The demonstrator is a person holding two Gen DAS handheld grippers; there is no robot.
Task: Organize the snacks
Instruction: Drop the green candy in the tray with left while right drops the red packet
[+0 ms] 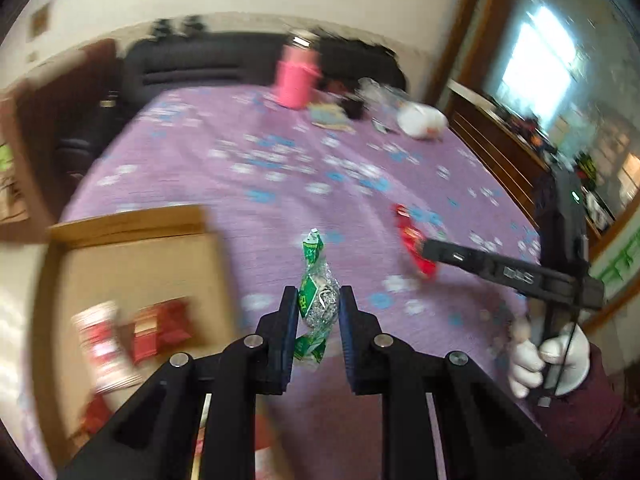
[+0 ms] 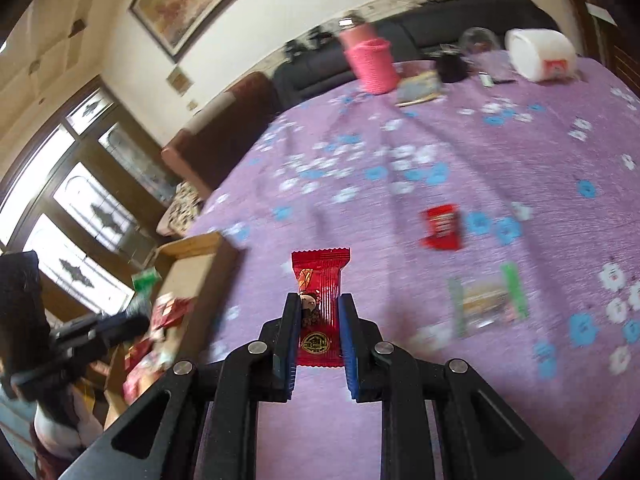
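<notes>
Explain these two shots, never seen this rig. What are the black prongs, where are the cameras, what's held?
No robot here: a person holds a two-finger gripper in each hand, with a fisheye camera on each one looking forward along its fingers. The black prongs at the bottom of each picture are those fingers.

The left wrist view shows the left gripper shut on a green candy. To its left is a cardboard box that already holds red snacks. The gloved right hand shows at the right edge.

The right wrist view shows the right gripper shut on a red packet. Both views are blurred.

On the purple tablecloth there is another red snack, a green-edged pack, and at the far end a pink cup and a white container.
</notes>
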